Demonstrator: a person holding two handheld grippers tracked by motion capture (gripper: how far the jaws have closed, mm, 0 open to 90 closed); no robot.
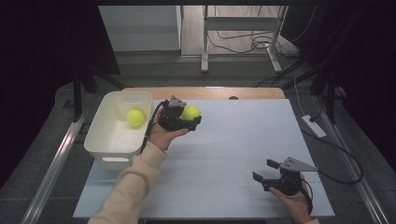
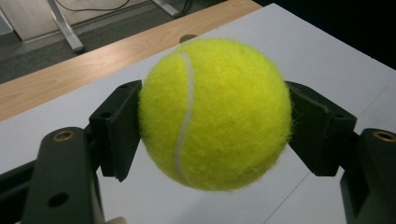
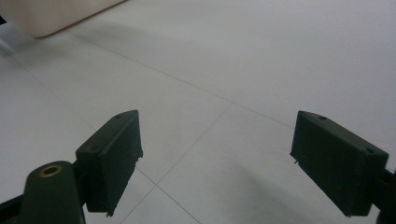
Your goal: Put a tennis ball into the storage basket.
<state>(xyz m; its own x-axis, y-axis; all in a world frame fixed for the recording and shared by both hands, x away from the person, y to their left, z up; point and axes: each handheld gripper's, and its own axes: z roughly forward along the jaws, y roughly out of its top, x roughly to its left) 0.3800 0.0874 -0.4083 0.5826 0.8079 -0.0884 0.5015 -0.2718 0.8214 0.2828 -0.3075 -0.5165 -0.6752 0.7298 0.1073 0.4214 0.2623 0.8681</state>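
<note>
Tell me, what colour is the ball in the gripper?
Bright yellow-green with a white seam; the tennis ball shows best in the left gripper view.

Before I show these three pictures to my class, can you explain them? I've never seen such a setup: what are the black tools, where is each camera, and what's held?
A person at a table holds a two-jaw gripper in each hand. One picture is from a camera above; the other two from cameras riding on the grippers. The left gripper is clamped on a tennis ball, lifted beside a white bin that holds a second ball. The right gripper is open and holds nothing, over the pale tabletop.
</note>
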